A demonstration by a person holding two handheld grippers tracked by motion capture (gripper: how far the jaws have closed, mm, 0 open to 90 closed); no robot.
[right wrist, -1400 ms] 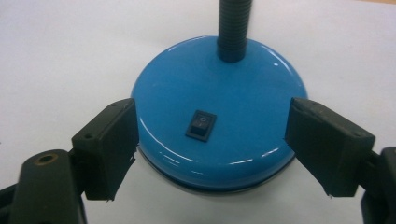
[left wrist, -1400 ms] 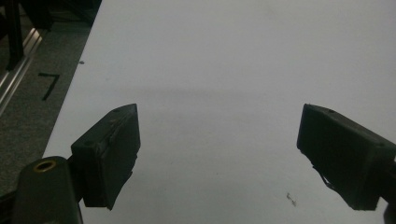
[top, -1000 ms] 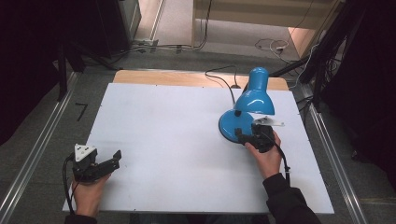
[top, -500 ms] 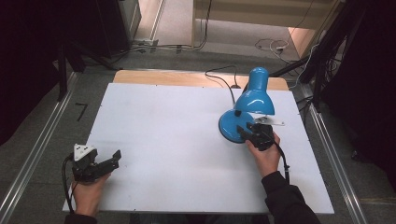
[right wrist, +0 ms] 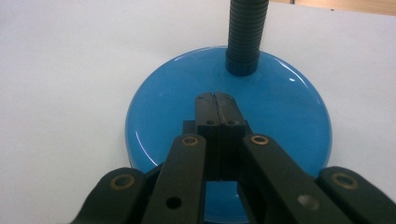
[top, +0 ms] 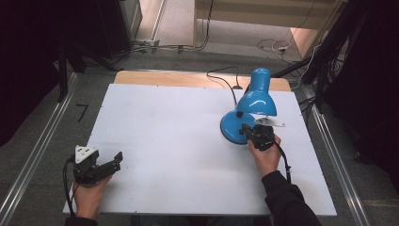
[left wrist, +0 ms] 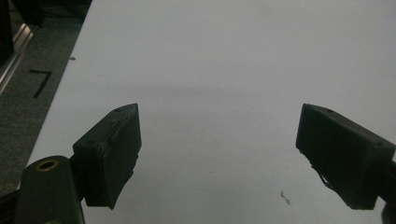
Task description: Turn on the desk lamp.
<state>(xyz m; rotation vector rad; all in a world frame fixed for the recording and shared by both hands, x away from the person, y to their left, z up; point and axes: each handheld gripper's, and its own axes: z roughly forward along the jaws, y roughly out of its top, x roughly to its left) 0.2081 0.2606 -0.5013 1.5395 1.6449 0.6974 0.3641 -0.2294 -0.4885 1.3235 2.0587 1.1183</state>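
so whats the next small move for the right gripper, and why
Probably press the tips straight down. The right gripper is shut, jaws together with nothing between them, poised over the lamp base in front of the black neck; that looks like a push on a switch, though no switch is visible.

Two hand-held black grippers, one dark sleeve.

The left gripper (top: 106, 165) is black with a grey three-cornered plate (top: 85, 153) on top and a black cable trailing behind; its jaws are blocky black pads. The right gripper (right wrist: 215, 105) has flat black linkage arms with brass-ringed pivot holes and a black cable. The right forearm wears a dark sleeve (top: 287, 202).
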